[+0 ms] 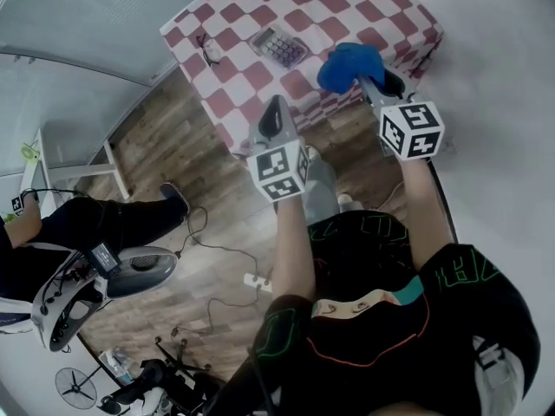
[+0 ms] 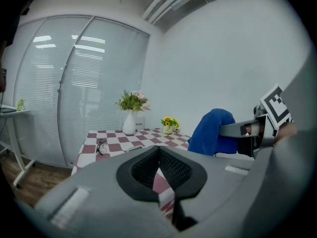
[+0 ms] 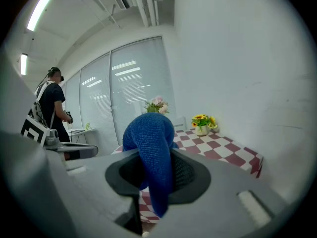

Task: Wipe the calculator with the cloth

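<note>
The grey calculator (image 1: 279,47) lies on the red-and-white checked table (image 1: 381,11), near its middle. My right gripper (image 1: 371,83) hovers over the table's near right corner, shut on a blue cloth (image 1: 349,66) that droops from between its jaws (image 3: 151,138). From the left gripper view the cloth (image 2: 213,133) hangs at the right, level with the table. My left gripper (image 1: 276,115) is held in front of the table's near edge, short of the calculator; its jaws stand together with nothing in them (image 2: 159,170).
A pair of glasses (image 1: 206,48) lies left of the calculator. A white vase of flowers (image 2: 131,118) and a small pot of yellow flowers (image 2: 169,124) stand at the far side. Another person (image 1: 87,224) is at the left. Cables and a power strip (image 1: 254,280) lie on the wooden floor.
</note>
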Demonstrator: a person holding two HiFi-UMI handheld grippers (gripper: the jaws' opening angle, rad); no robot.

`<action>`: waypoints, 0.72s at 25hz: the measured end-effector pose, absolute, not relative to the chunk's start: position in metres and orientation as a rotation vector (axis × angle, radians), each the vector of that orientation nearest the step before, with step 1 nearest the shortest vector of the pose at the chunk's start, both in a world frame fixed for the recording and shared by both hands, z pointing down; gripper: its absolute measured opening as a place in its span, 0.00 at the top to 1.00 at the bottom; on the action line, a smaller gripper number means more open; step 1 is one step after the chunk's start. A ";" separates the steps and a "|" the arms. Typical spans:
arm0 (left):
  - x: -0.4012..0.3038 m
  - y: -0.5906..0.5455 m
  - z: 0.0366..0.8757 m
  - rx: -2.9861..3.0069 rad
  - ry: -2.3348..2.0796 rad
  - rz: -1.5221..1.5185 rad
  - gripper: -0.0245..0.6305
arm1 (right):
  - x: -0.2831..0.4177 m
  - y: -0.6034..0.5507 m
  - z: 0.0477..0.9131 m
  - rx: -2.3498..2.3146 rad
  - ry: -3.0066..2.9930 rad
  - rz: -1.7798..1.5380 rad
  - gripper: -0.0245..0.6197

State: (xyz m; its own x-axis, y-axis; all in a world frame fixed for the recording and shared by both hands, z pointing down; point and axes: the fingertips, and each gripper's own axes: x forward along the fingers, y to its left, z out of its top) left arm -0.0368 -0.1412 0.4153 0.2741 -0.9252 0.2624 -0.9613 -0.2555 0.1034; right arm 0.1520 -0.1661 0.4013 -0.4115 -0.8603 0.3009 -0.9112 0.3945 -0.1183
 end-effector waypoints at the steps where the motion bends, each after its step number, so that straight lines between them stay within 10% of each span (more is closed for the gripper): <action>1: -0.037 -0.151 0.418 2.298 -1.740 0.218 0.95 | 0.150 -0.175 0.404 1.575 -2.453 0.398 0.80; 18: -0.106 -0.280 0.462 2.149 -1.757 0.195 0.95 | 0.064 -0.315 0.428 1.363 -2.390 0.334 0.80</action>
